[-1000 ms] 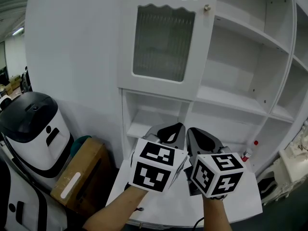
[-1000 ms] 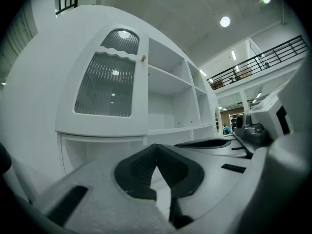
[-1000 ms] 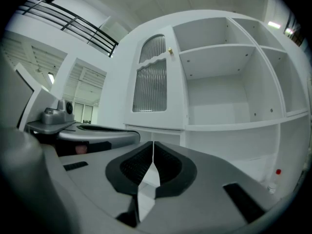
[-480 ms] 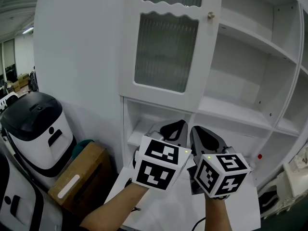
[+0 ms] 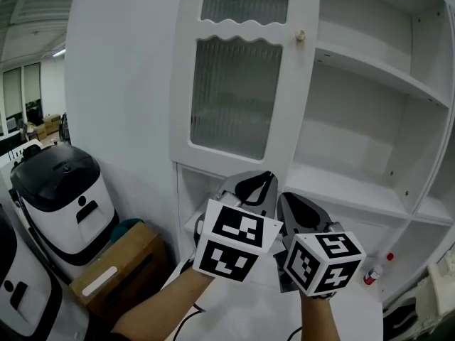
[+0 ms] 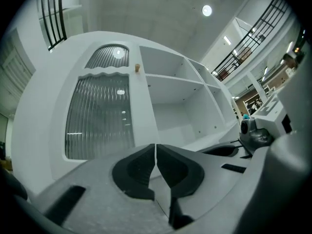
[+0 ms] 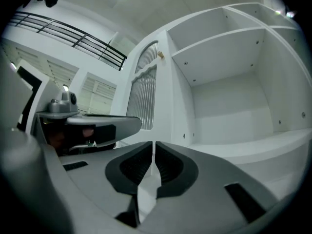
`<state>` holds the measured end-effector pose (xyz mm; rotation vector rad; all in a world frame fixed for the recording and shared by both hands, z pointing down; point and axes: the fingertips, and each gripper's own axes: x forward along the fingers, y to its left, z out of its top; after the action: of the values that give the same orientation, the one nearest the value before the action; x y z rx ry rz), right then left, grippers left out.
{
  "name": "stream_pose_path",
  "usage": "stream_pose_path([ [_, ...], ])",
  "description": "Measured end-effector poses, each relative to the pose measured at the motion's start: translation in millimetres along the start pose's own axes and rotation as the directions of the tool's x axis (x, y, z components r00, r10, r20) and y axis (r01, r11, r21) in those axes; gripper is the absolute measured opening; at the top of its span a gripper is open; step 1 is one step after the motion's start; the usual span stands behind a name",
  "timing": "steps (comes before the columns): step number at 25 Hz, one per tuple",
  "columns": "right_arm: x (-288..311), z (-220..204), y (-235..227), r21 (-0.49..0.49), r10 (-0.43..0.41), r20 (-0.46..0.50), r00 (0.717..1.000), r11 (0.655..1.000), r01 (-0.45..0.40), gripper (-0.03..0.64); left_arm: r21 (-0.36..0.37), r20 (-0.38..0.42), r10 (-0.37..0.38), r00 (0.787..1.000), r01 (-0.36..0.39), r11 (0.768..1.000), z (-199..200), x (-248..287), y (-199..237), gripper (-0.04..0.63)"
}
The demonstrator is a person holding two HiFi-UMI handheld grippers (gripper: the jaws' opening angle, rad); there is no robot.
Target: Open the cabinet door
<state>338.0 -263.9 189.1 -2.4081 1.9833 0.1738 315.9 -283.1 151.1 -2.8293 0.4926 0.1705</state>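
Observation:
A white cabinet door (image 5: 238, 84) with ribbed glass panes stands closed at the left of the shelf unit. Its small pale knob (image 5: 301, 36) sits on the right stile, high up; the same knob (image 6: 137, 68) shows in the left gripper view and again as the knob (image 7: 160, 55) in the right gripper view. My left gripper (image 5: 257, 185) and right gripper (image 5: 286, 199) are held side by side well below the knob, in front of the door's lower edge. Both are shut with nothing between the jaws, as the left gripper (image 6: 155, 152) and right gripper (image 7: 153, 152) views show.
Open white shelves (image 5: 370, 112) fill the unit to the right of the door. A white and black machine (image 5: 60, 197) and a brown cardboard box (image 5: 117, 261) stand at the lower left. A small bottle with a red cap (image 5: 375, 270) stands at the lower right.
Both grippers have risen together toward the cabinet door, still shut. The door and its knob now sit lower and closer in the head view.

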Motion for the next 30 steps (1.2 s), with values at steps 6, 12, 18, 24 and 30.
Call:
stream_pose_path([
  [6,4,7,-11,-0.016,0.053,0.022,0.998,0.998,-0.053,0.023,0.067,0.091,0.044,0.995,-0.050,0.996,36,17,7,0.008],
  [12,11,33,-13,-0.070,0.113,0.060,0.992,0.992,-0.108,0.023,0.125,0.150,0.066,0.986,-0.085,0.989,63,31,12,0.008],
  [18,19,65,-9,-0.109,0.165,0.115,0.980,0.982,-0.153,0.023,0.214,0.224,0.084,0.971,-0.133,0.968,93,37,16,0.009],
  [24,26,88,-5,-0.147,0.207,0.145,0.968,0.972,-0.185,0.023,0.247,0.283,0.109,0.953,-0.183,0.952,123,43,28,0.009],
  [30,25,107,-10,-0.169,0.218,0.170,0.961,0.967,-0.190,0.023,0.293,0.321,0.131,0.938,-0.230,0.928,151,48,38,0.011],
])
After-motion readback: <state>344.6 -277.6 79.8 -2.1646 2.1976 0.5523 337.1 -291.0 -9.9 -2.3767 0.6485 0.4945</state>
